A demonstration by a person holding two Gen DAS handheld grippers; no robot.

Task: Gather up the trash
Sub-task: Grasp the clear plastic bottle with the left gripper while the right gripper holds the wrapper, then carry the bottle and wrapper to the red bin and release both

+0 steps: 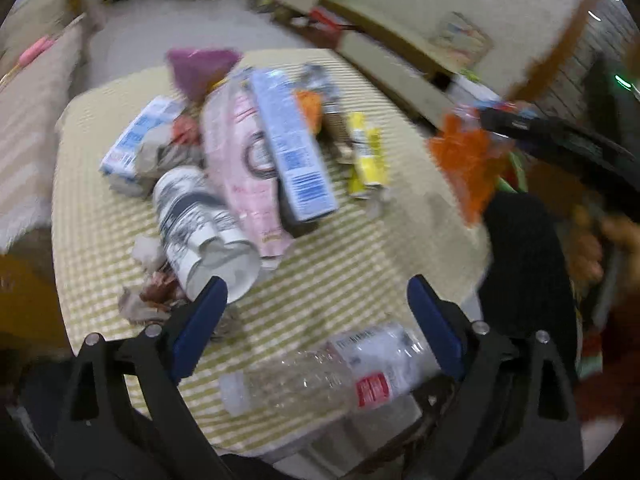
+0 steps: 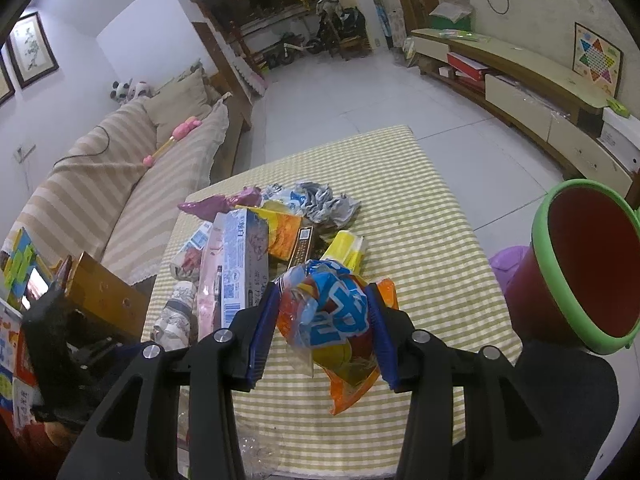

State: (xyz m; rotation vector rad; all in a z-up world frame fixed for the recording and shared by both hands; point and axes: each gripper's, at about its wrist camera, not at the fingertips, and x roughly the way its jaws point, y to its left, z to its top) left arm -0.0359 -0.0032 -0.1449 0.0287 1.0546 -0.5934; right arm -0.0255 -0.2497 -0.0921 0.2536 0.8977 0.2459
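The table in front of me wears a yellow-and-white checked cloth, and the trash lies heaped toward its left half: a blue-and-white carton, a pink wrapper, a yellow packet, a purple wrapper, crumpled grey paper and a paper cup on its side. Around it are a pale tiled floor, a striped sofa at the left and a long low cabinet along the right wall. A red bin with a green rim stands just off the table's right edge.

My right gripper is clamped on a crumpled orange-and-blue snack bag, held above the cloth. My left gripper has its jaws spread wide with nothing gripped; a clear plastic bottle lies on its side at the near table edge, below and between the fingers (whether the right finger touches it I cannot tell).

The left view is badly smeared, so labels are unreadable, and the brownish scraps beside the cup are hard to identify. The bin's base is cut off.
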